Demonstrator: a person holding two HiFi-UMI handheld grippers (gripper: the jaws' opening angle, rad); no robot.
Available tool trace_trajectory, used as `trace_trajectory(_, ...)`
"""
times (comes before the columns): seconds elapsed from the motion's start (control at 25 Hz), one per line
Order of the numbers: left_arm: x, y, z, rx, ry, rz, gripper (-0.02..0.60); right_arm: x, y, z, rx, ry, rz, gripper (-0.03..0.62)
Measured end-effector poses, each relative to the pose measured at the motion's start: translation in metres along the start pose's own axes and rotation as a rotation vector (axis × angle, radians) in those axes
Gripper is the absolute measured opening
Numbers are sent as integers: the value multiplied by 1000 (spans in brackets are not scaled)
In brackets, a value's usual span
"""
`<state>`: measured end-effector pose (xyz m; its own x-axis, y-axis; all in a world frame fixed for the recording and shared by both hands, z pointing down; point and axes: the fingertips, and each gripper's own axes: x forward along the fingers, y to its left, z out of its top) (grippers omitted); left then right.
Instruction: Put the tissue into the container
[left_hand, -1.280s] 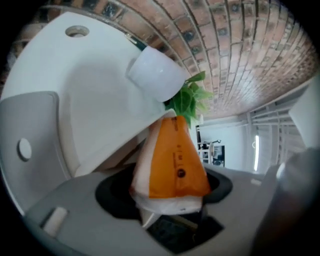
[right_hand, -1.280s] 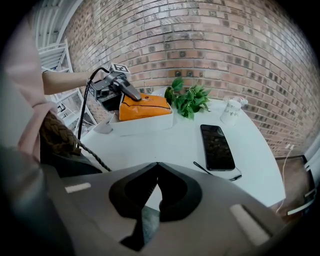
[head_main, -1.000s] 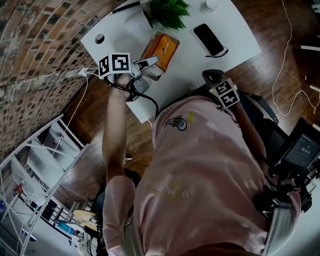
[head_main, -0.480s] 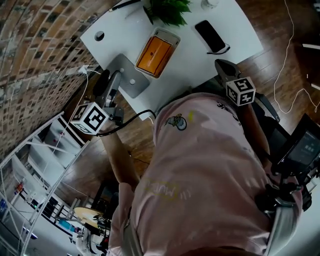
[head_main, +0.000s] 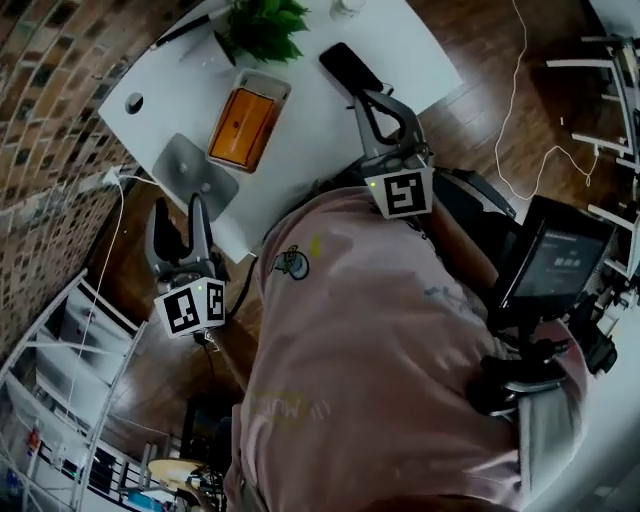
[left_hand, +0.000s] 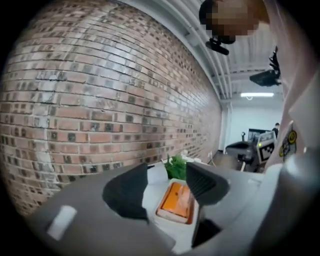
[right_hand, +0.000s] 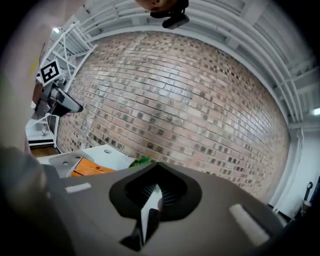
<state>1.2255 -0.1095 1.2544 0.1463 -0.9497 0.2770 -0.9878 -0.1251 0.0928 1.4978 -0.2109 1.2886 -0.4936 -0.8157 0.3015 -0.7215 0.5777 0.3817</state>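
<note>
Lying in the container (head_main: 268, 82), the tissue pack (head_main: 240, 125) sits beyond the left gripper's (head_main: 176, 215) parted, empty jaws, which have drawn back from it since a second ago, while the right gripper (head_main: 365, 100) is clenched on nothing.

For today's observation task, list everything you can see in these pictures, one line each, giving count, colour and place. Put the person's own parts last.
table: one, white, top of the head view
container: one, pale rim, on the table left of centre
orange pack: one, orange, inside the container
lid: one, grey, on the table beside the container, near the edge
plant: one, green, far side of the table
phone: one, black, on the table right of the container
brick wall: one, reddish brown, left of the table
wire rack: one, white, lower left on the floor
monitor: one, dark, to the right
shirt: one, pink, on the person
left gripper: one, grey, jaws apart and empty, near the table edge
right gripper: one, grey, jaws together, over the table near the phone
</note>
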Motion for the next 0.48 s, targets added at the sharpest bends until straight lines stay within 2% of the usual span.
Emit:
trace_trajectory(0.12, 14, -19, -6, -31, -15, -44, 235, 1, -2, -2, 53, -18, -16, 2)
trace_trajectory(0.32, 20, -43, 0, -70, -57, -106, 230, 2, -8, -2, 80, -47, -1, 3)
trace_trajectory(0.48, 35, -58, -8, -48, -17, -145, 230, 0, -10, -6, 38, -49, 14, 3)
